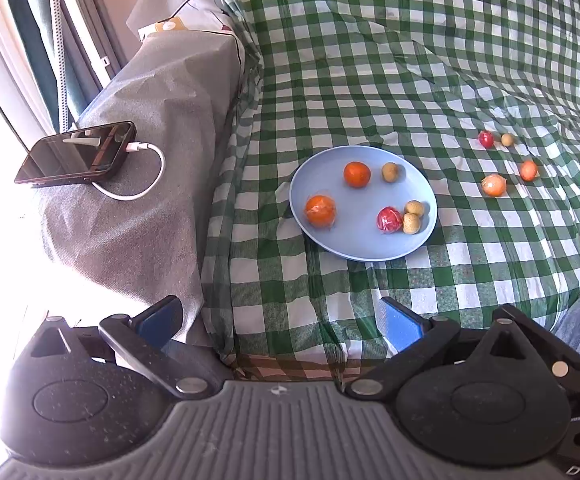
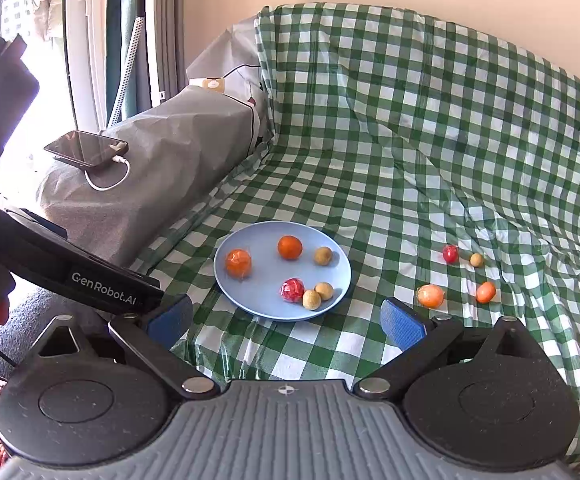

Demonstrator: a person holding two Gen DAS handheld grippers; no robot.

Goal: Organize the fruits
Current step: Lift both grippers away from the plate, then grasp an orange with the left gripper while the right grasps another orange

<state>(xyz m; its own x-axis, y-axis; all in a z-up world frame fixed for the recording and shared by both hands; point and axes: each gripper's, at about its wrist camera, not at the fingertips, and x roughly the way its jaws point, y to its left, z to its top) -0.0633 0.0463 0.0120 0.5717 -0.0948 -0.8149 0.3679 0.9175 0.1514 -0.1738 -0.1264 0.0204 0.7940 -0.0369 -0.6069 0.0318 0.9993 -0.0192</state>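
Note:
A light blue plate (image 1: 353, 244) (image 2: 258, 304) lies on the green checked cloth. On it are two orange fruits (image 1: 320, 210) (image 2: 290, 247), a red fruit (image 1: 389, 220) (image 2: 292, 290) and three small tan fruits (image 1: 411, 223) (image 2: 311, 299). To the right, loose on the cloth, lie a red fruit (image 1: 486, 139) (image 2: 450, 253), a tan fruit (image 1: 507, 139) (image 2: 476, 259) and two orange fruits (image 1: 494, 185) (image 2: 430, 295). My left gripper (image 1: 282, 320) is open and empty, near of the plate. My right gripper (image 2: 288, 322) is open and empty, just near of the plate.
A phone (image 1: 76, 153) (image 2: 86, 153) on a white charging cable rests on a grey covered armrest (image 1: 150, 160) at the left. The left gripper's body (image 2: 50, 256) crosses the right wrist view at the left. The cloth runs up the backrest behind.

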